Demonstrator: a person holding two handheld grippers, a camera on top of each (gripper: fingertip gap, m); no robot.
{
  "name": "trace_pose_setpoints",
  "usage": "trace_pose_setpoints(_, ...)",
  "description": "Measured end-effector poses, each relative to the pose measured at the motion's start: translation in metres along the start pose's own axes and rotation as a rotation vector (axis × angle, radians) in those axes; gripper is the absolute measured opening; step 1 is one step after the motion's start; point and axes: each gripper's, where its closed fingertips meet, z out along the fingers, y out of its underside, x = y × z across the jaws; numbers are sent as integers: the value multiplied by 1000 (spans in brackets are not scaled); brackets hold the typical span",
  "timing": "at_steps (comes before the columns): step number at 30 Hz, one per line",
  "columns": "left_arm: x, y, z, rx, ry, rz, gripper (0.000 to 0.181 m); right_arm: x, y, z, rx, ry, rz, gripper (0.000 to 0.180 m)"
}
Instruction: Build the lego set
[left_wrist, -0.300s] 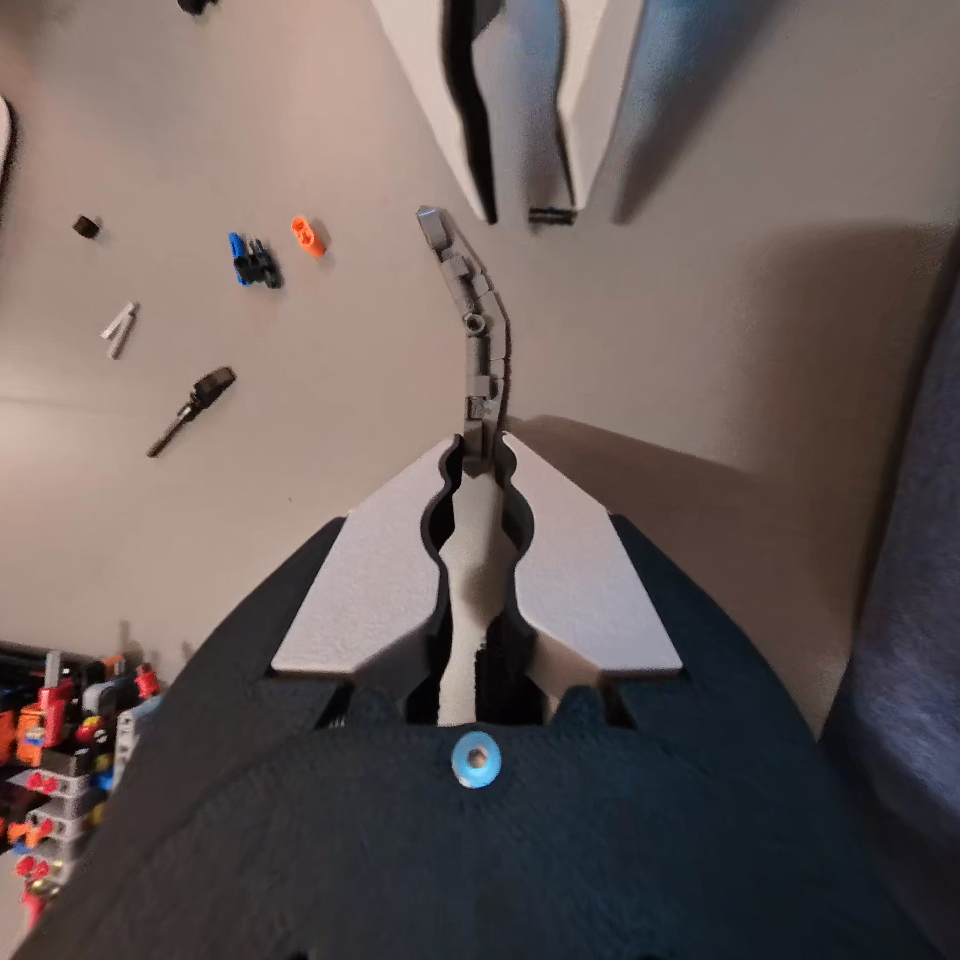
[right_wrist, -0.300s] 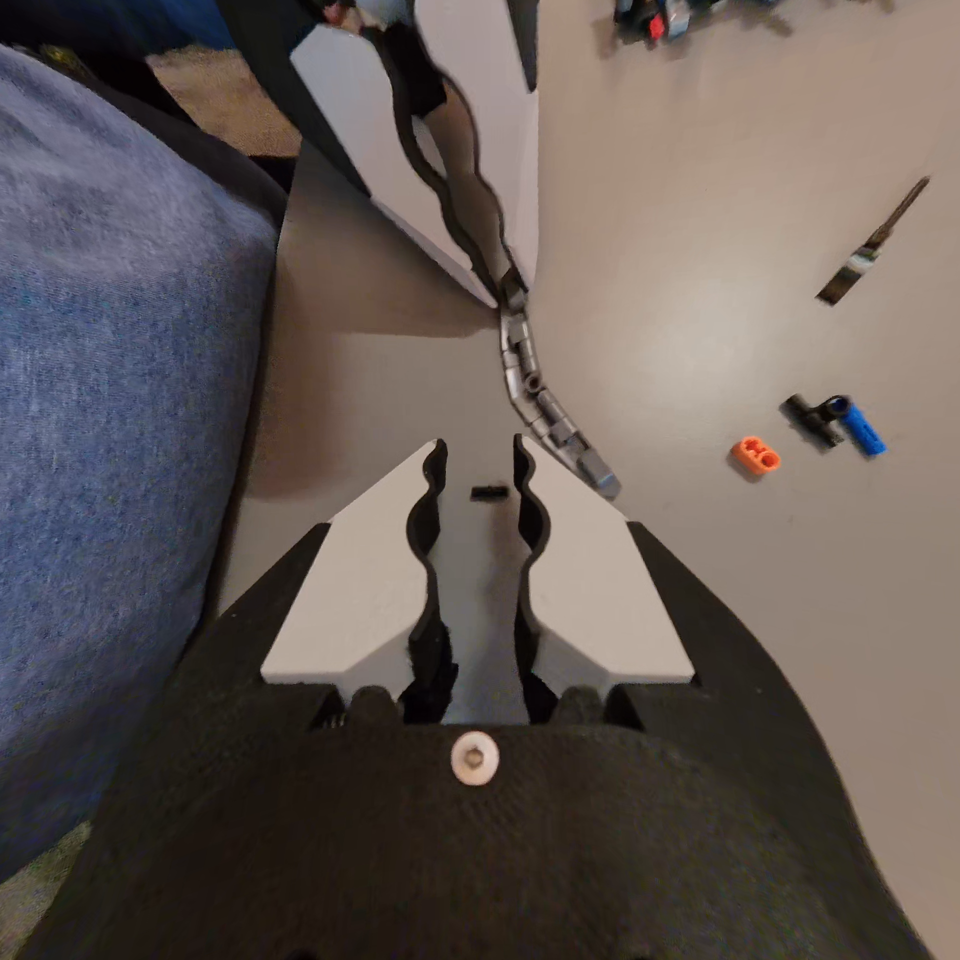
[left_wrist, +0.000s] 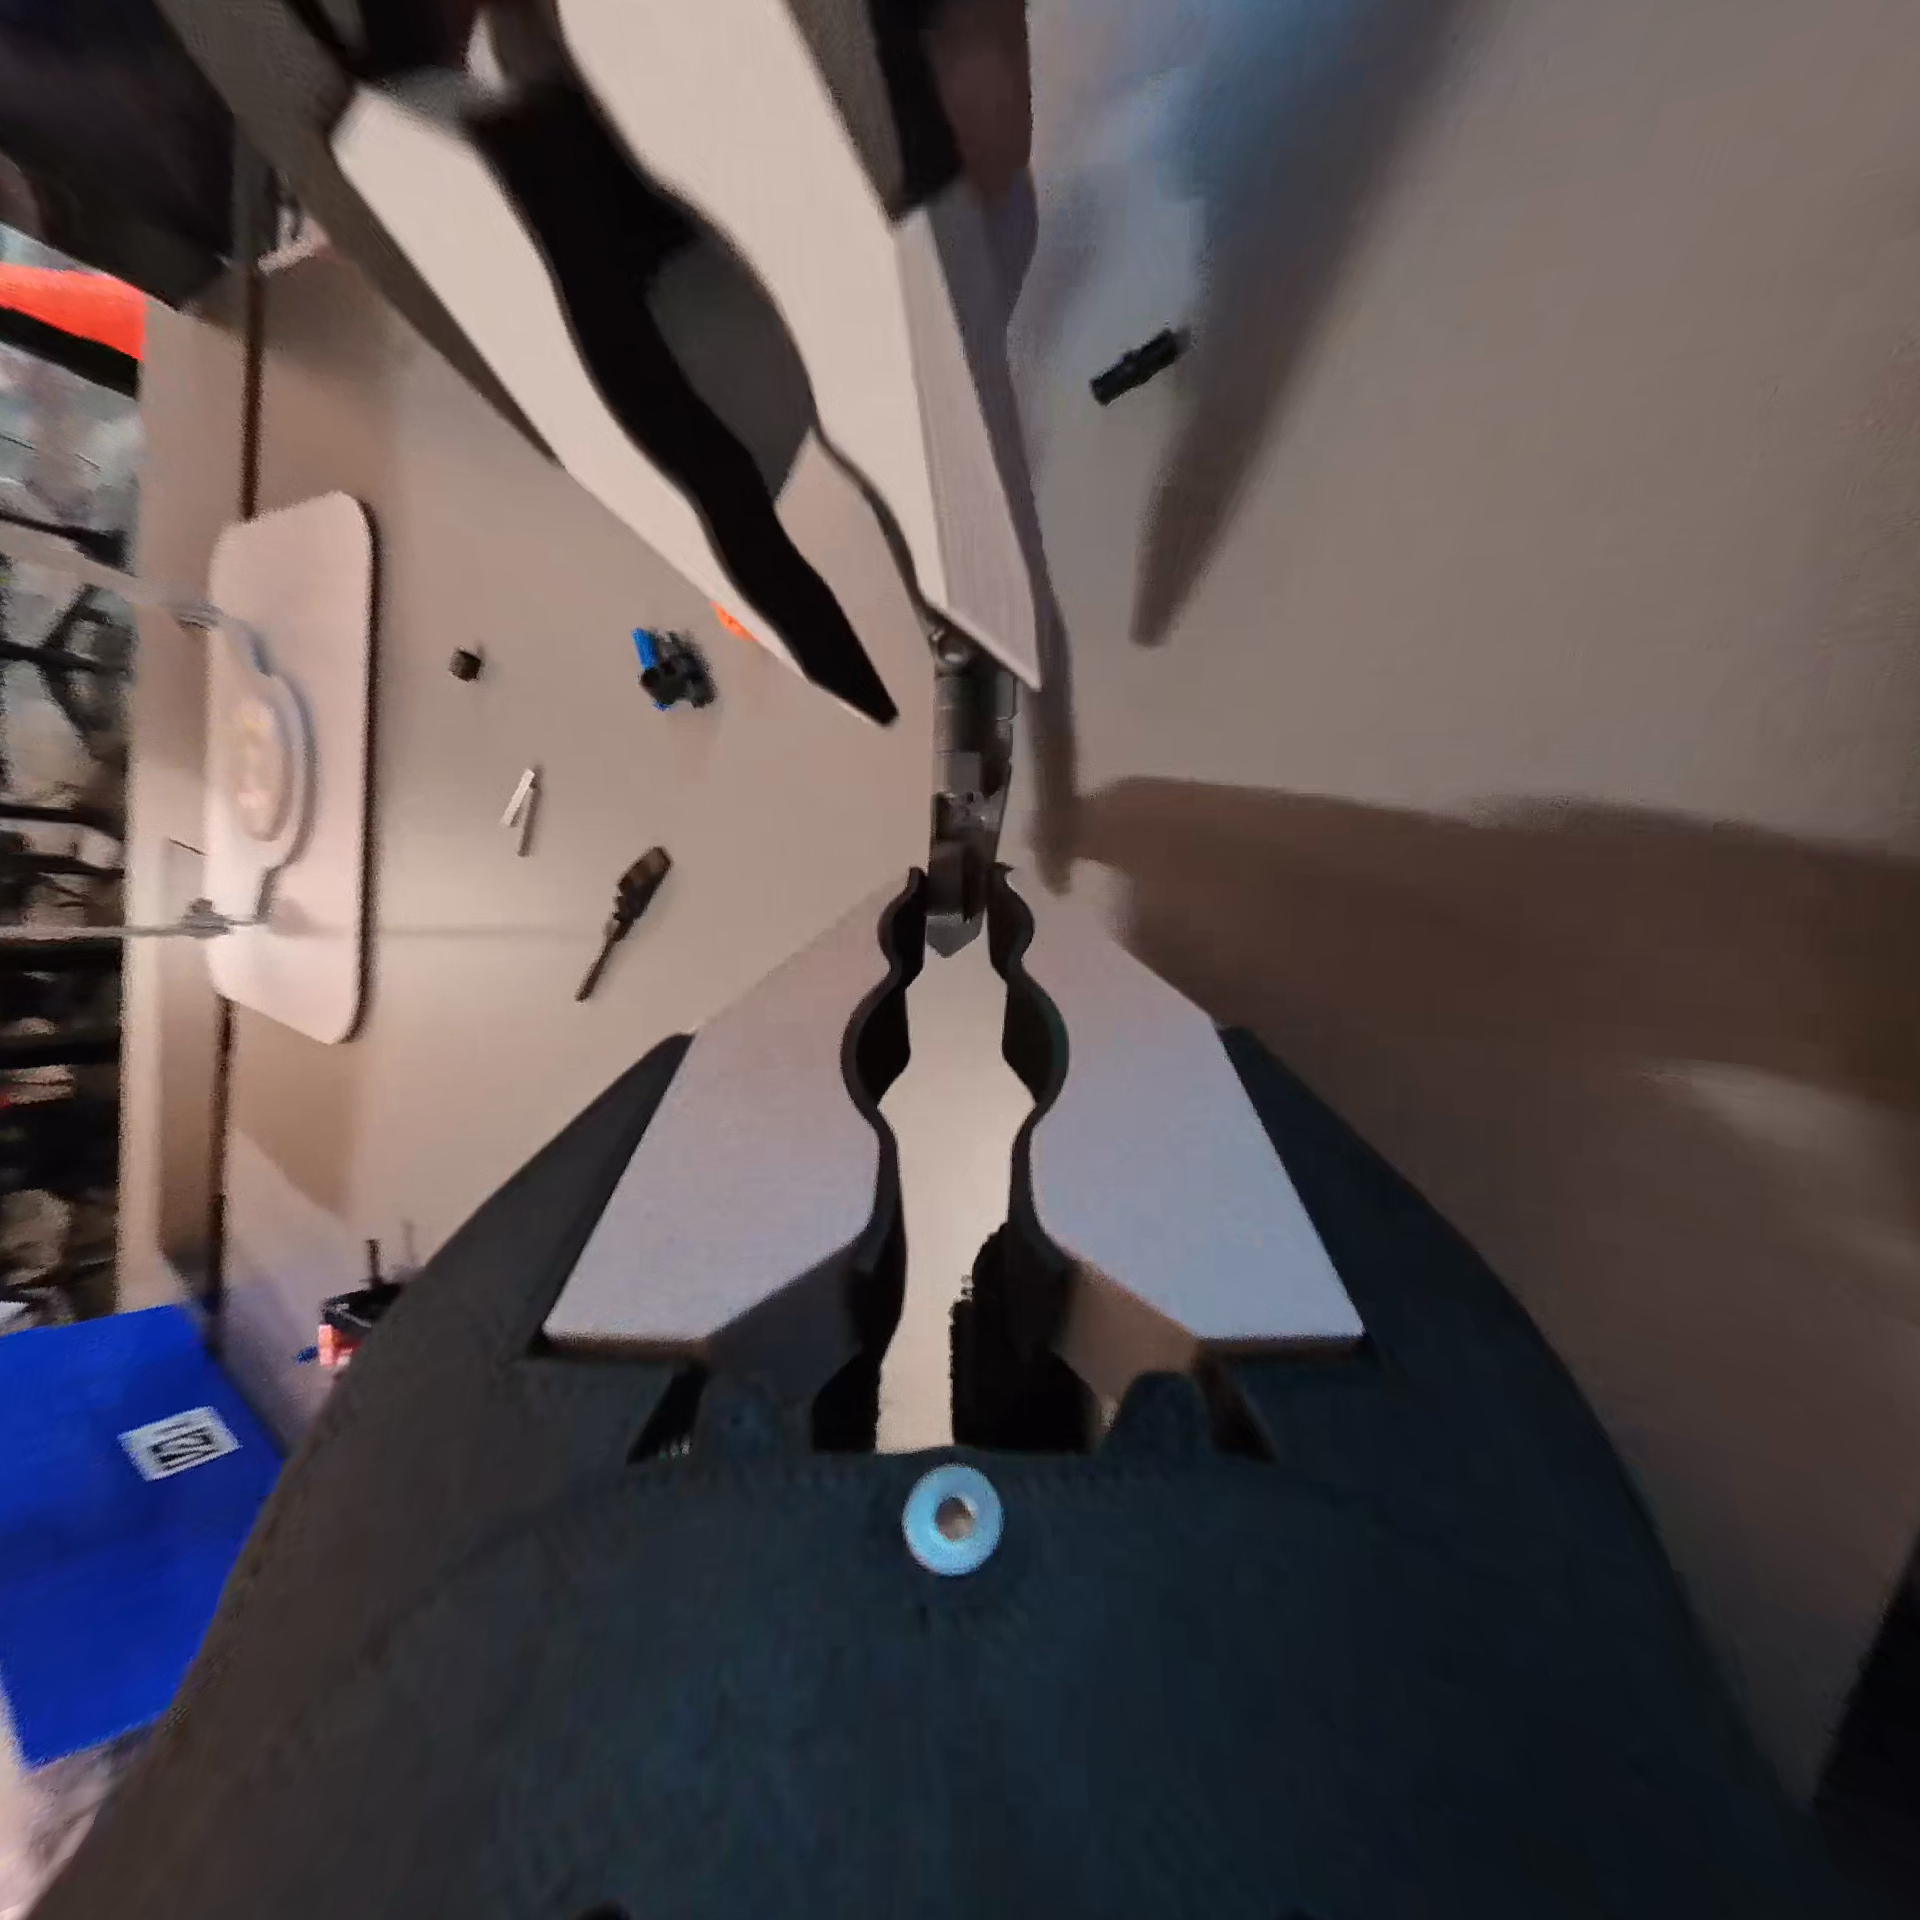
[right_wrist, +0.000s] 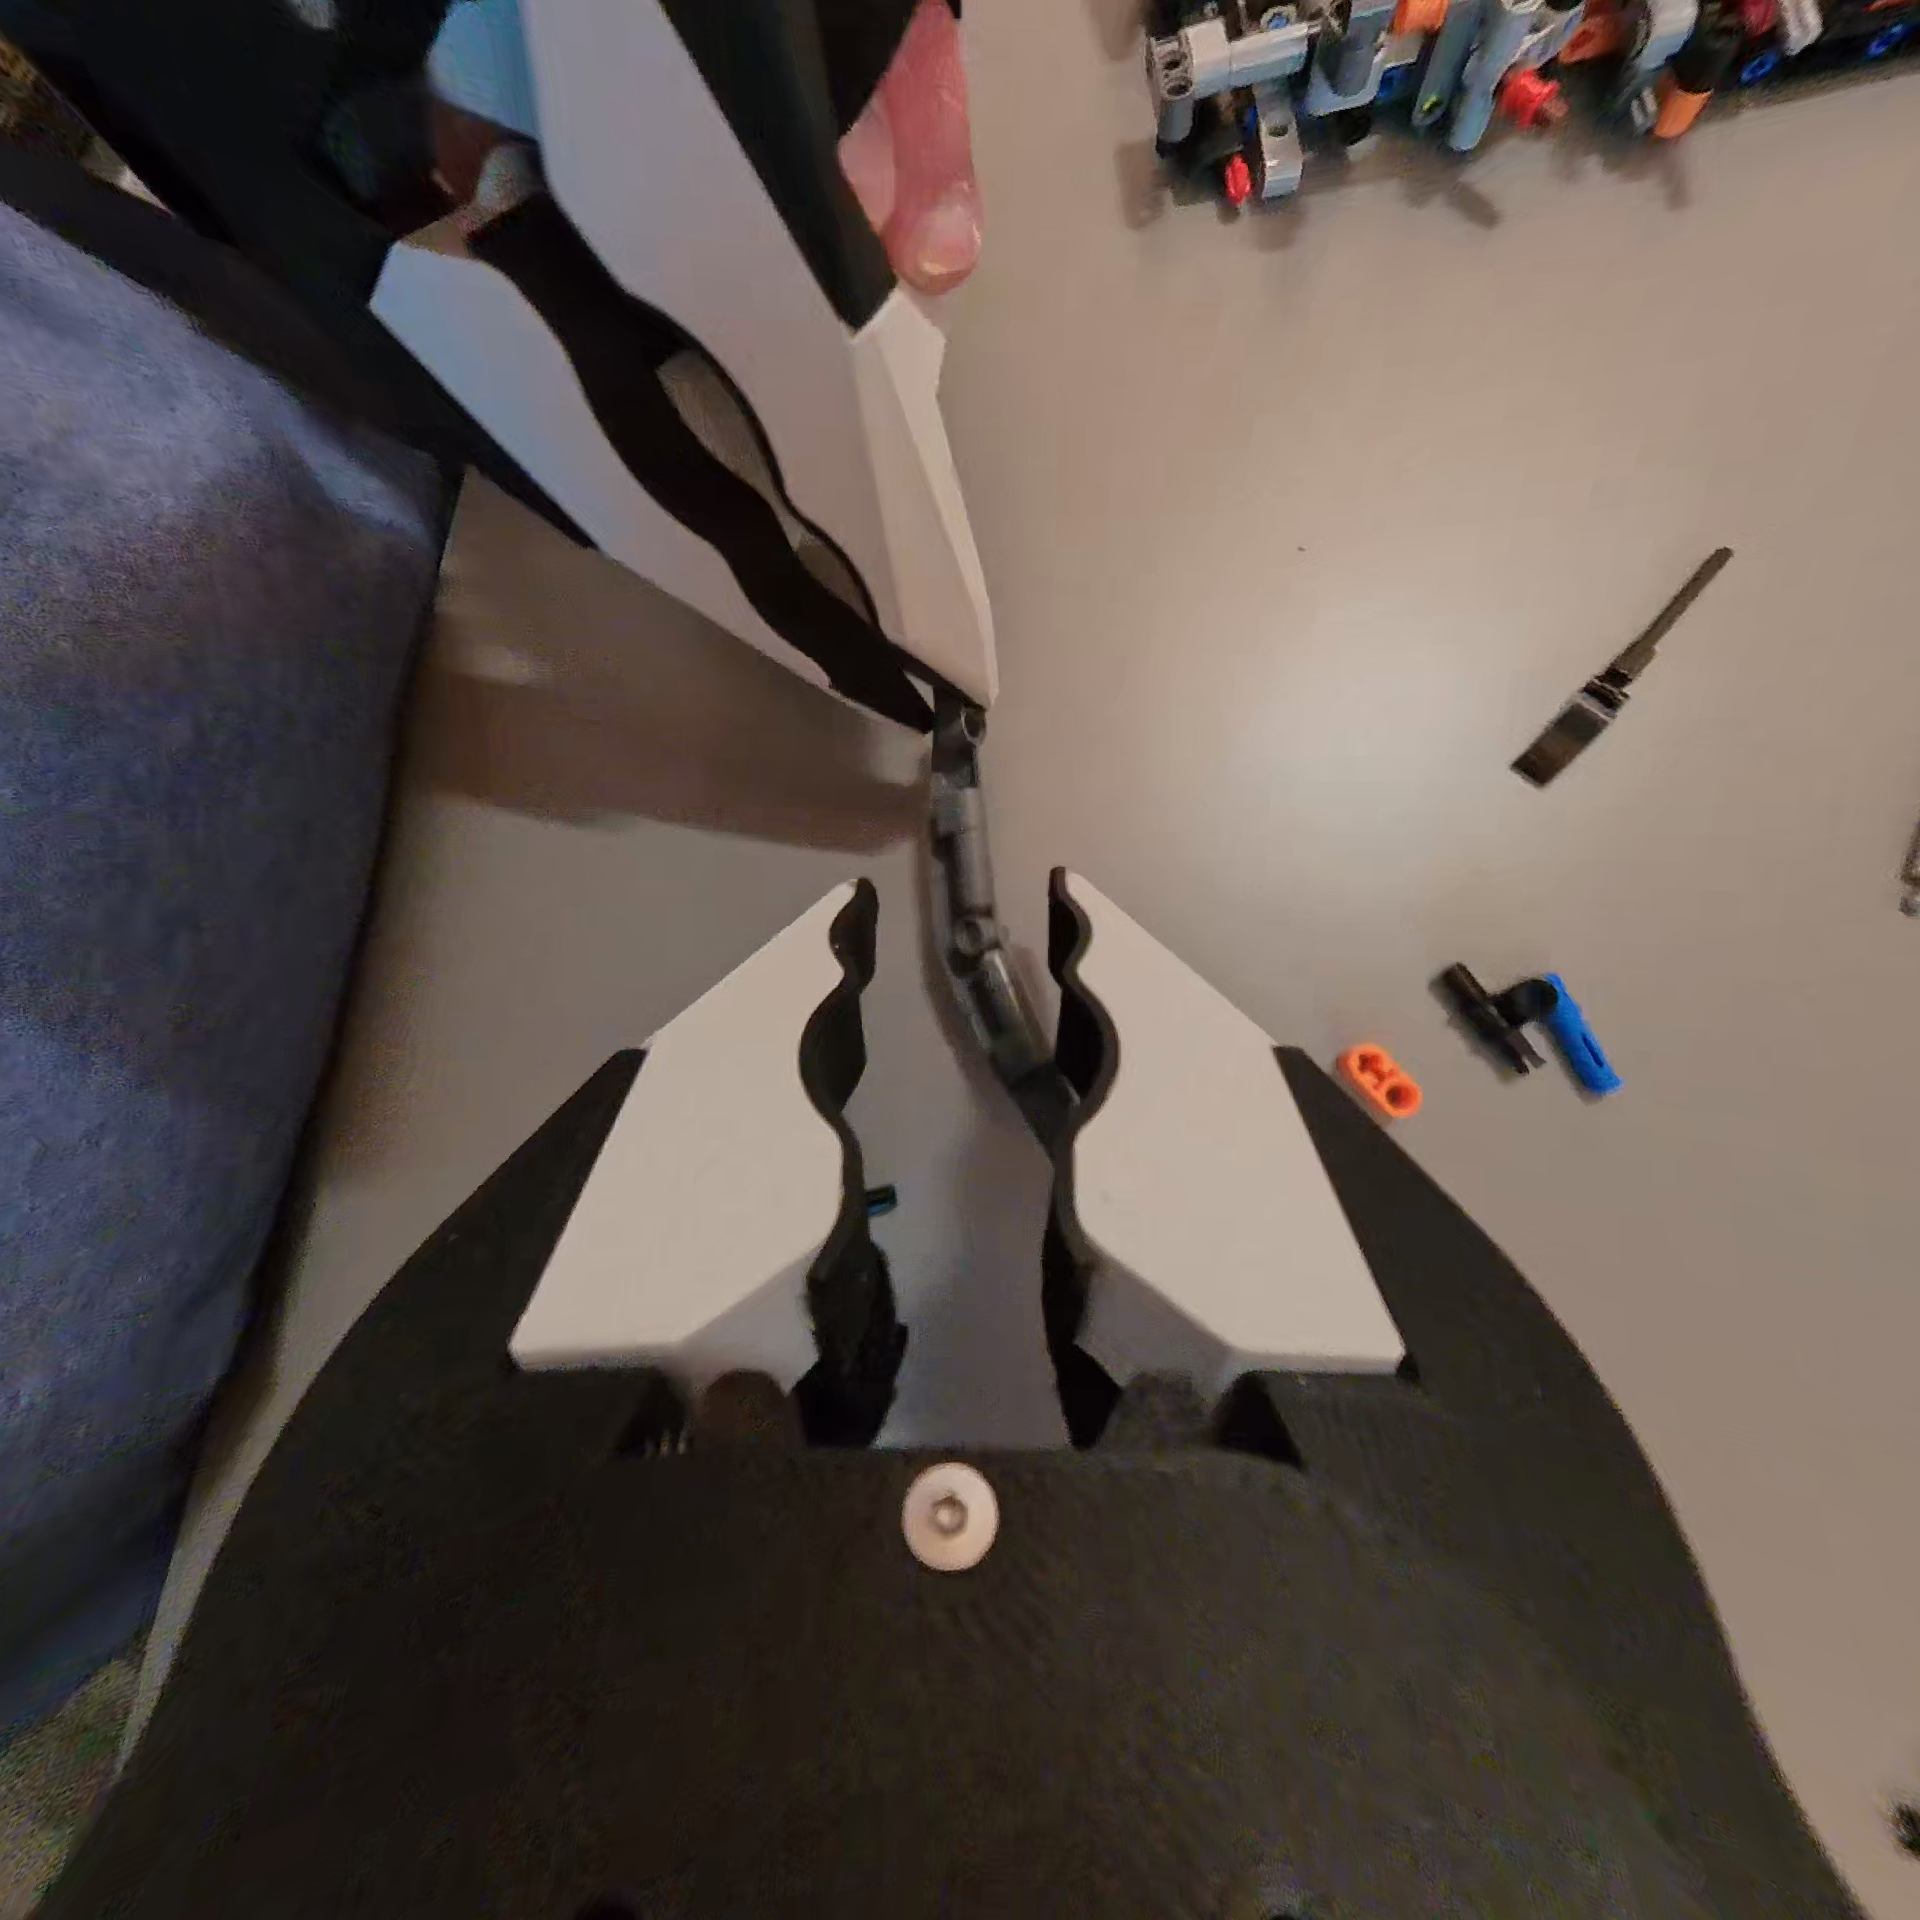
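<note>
My left gripper (left_wrist: 958, 891) is shut on one end of a dark grey lego link chain (left_wrist: 966, 769), held above the beige table (left_wrist: 1507, 520). In the right wrist view the chain (right_wrist: 961, 873) curves down from the left gripper's tips (right_wrist: 961, 709) into the gap of my right gripper (right_wrist: 958, 888). The right gripper is open. Its fingers stand on either side of the chain's free end, which lies against the inner face of the right-hand finger (right_wrist: 1081, 1018). In the left wrist view the right gripper (left_wrist: 951, 691) comes in from above, blurred.
Loose parts lie on the table: an orange connector (right_wrist: 1379, 1081), a blue and black connector (right_wrist: 1538, 1029), a black axle piece (right_wrist: 1621, 675) and a small black pin (left_wrist: 1138, 364). The part-built model (right_wrist: 1455, 73) stands at the far edge. A blue sleeve (right_wrist: 156, 831) is at the left.
My right gripper has moved forward, so its open fingers now straddle the chain's free end instead of the black pin. The left gripper has tilted and still holds the chain.
</note>
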Motion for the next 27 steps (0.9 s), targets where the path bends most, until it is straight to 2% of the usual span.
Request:
trace_pose_setpoints(1, -2, -2, 0, -1, -22, 26, 9, 0, 2, 4, -21, -24, 12, 30)
trace_pose_setpoints(2, -4, -3, 0, -4, -41, 51, 9, -1, 8, 9, -59, -63, 30, 25)
trace_pose_setpoints(3, -4, -4, 1, -5, -50, 73, 8, 0, 13, 13, -85, -76, 40, 11)
trace_pose_setpoints(6, -11, -6, 1, -3, -100, 89, 8, 1, 12, 14, -68, -83, 21, 6)
trace_pose_setpoints(10, -30, -10, -10, 97, -113, -161, 19, 9, -2, -2, 79, -19, 58, 6)
trace_pose_setpoints(14, -39, -30, -23, 358, 49, -559, 27, 1, -15, -13, 203, -27, 50, 5)
trace_pose_setpoints(16, -44, -37, -29, 462, 124, -694, 25, 0, -20, -17, 257, -21, 43, 5)
trace_pose_setpoints(20, -41, -48, -31, 566, 228, -784, 7, -3, -31, -26, 341, -34, 49, 5)
trace_pose_setpoints(27, -47, -51, -40, 684, 306, -906, 5, -3, -40, -32, 426, -47, 77, 6)
